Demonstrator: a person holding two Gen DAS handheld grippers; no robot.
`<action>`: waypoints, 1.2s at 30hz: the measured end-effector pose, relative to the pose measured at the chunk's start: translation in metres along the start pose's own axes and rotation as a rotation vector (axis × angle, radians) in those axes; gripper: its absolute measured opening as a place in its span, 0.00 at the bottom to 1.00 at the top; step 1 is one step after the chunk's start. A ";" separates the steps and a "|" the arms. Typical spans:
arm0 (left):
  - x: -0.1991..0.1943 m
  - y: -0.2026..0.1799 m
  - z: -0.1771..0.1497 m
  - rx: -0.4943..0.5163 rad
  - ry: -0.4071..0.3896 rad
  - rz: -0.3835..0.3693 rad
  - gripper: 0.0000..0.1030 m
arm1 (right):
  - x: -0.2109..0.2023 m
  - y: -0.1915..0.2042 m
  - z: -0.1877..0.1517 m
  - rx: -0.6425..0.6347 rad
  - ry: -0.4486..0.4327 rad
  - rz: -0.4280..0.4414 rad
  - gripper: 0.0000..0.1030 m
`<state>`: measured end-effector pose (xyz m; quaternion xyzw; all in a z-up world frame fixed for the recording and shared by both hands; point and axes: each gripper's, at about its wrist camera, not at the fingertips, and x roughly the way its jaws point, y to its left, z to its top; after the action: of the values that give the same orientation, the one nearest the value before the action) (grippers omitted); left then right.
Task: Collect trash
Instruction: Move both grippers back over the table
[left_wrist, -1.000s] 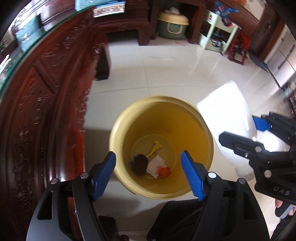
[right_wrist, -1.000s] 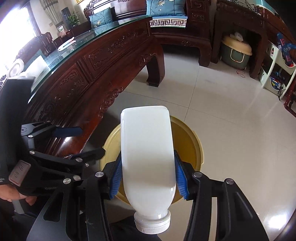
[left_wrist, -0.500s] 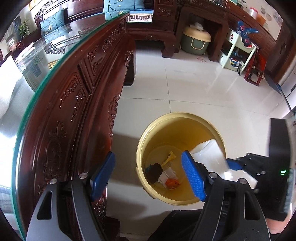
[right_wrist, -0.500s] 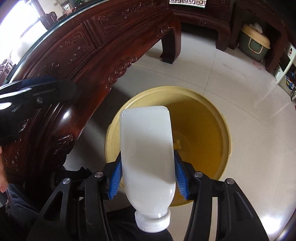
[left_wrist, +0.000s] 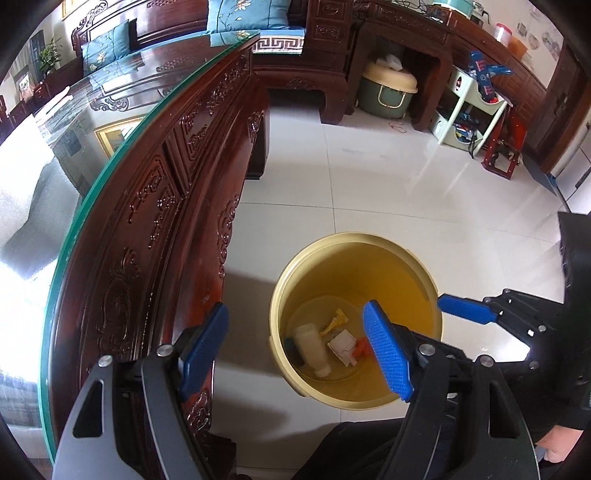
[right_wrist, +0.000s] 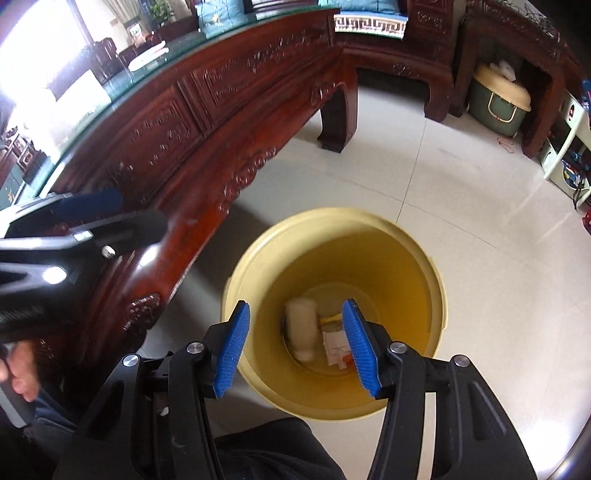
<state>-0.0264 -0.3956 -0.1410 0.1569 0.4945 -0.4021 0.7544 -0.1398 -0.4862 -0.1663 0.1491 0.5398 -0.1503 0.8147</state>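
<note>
Your daylight pours in from the left, blowing out the glass tabletop (left_wrist: 55, 229); fisheye edges curve, and the right-wrist view smears.

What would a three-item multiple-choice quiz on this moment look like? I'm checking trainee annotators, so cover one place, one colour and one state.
1. Where is the white bottle?
A. On the glass-topped table
B. At the bottom of the bin
C. On the floor tiles

2. What colour is the bin?
A. Yellow
B. Green
C. Red

3. What state is the right hand-held gripper in?
A. Shut on the bottle
B. Shut on nothing
C. Open and empty

Answers:
1 B: the white bottle lies on its side inside the bin, beside paper scraps.
2 A: its rim and inner wall are yellow in both views.
3 C: the right hand-held gripper shows its blue pads spread apart above the bin, with nothing between them.
</note>
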 end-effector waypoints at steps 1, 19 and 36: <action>-0.002 0.000 0.000 0.002 -0.004 -0.003 0.72 | -0.003 0.001 0.000 -0.002 -0.006 0.003 0.50; -0.060 0.010 -0.014 0.039 -0.081 -0.080 0.73 | -0.067 0.039 0.008 -0.047 -0.131 -0.184 0.52; -0.180 0.179 -0.059 -0.214 -0.302 0.153 0.77 | -0.104 0.197 0.070 -0.293 -0.366 -0.069 0.81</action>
<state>0.0398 -0.1652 -0.0400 0.0508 0.4023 -0.3075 0.8608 -0.0400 -0.3264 -0.0283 -0.0189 0.4042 -0.1227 0.9062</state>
